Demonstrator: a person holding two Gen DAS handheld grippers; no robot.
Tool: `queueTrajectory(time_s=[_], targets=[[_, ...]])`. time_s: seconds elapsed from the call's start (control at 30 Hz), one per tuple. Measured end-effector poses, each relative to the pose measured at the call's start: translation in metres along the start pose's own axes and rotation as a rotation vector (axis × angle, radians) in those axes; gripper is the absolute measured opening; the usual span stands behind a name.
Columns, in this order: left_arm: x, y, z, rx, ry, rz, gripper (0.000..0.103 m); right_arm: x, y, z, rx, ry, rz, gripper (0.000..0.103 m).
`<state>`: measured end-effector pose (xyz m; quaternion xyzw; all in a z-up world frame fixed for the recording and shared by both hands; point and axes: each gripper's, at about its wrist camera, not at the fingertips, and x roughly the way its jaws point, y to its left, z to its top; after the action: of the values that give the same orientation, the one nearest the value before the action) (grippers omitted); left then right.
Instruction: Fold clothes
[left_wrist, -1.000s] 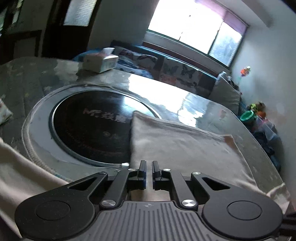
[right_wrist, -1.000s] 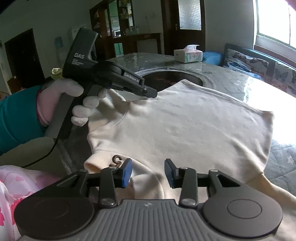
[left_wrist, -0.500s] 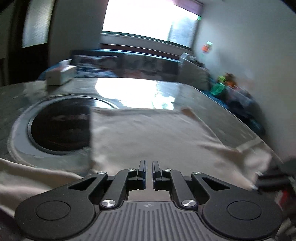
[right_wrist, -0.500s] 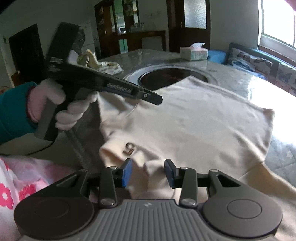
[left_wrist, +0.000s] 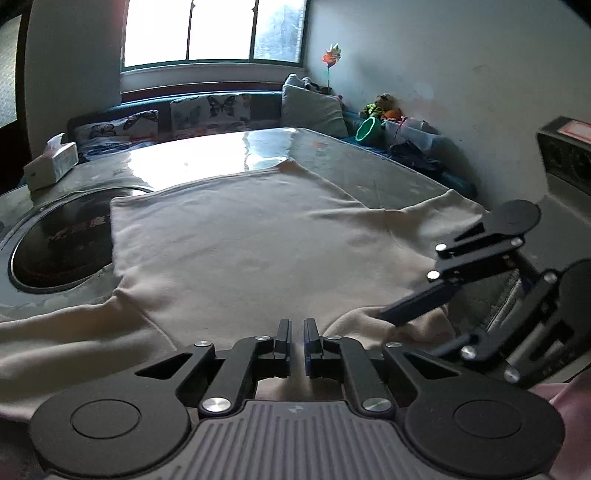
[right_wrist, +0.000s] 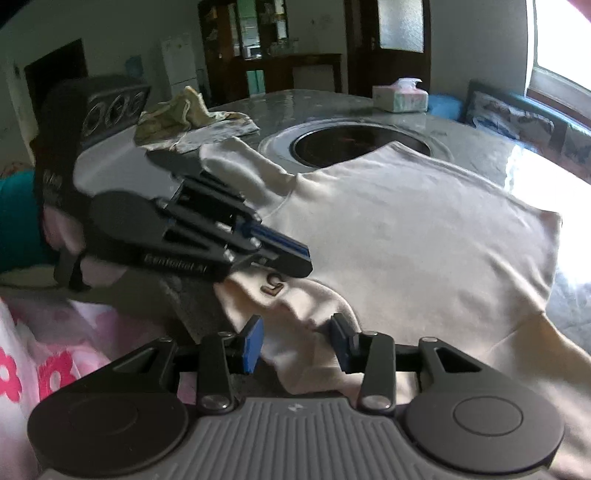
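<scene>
A cream sweatshirt (left_wrist: 240, 240) lies spread flat on the grey table, collar toward me, hem at the far side; it also shows in the right wrist view (right_wrist: 406, 229). My left gripper (left_wrist: 297, 326) is shut with nothing between its pads, just above the collar edge. In the right wrist view the left gripper (right_wrist: 291, 260) hovers over the small brown collar label (right_wrist: 273, 286). My right gripper (right_wrist: 297, 341) is open, its pads either side of a bunched fold of the collar. It also shows in the left wrist view (left_wrist: 402, 314), touching the cloth.
A round dark hotplate (left_wrist: 55, 243) is set in the table under the shirt's left edge. A tissue box (right_wrist: 400, 98) stands at the far side. A crumpled patterned cloth (right_wrist: 184, 122) lies at the back left. A sofa (left_wrist: 207, 114) runs under the window.
My left gripper has swung right and down to the collar, close to the right gripper. The right gripper has moved forward so that its open pads straddle the collar fold.
</scene>
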<state>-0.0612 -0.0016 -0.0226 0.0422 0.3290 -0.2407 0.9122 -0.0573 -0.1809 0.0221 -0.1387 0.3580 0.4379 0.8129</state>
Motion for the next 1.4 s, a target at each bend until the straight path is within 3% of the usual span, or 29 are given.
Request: queueTrajectory(time_s=[0.27, 0.6, 0.87, 1.23, 1.4], targets=[[0.005, 0.002, 0.023, -0.013, -0.052, 0.002, 0.008, -0.027, -0.011, -0.003, 0.072, -0.056, -0.059, 0.040], [0.038, -0.031, 0.038, 0.020, -0.037, -0.114, 0.008, -0.060, -0.061, -0.033, 0.244, -0.095, -0.272, 0.040], [0.052, -0.065, 0.040, 0.089, -0.019, -0.208, 0.008, -0.070, -0.100, -0.060, 0.360, -0.069, -0.452, 0.040], [0.061, -0.087, 0.032, 0.195, 0.015, -0.254, 0.008, -0.082, -0.112, -0.073, 0.394, -0.040, -0.543, 0.042], [0.058, -0.085, 0.040, 0.187, -0.005, -0.253, 0.012, -0.077, -0.112, -0.052, 0.342, -0.080, -0.511, 0.042]])
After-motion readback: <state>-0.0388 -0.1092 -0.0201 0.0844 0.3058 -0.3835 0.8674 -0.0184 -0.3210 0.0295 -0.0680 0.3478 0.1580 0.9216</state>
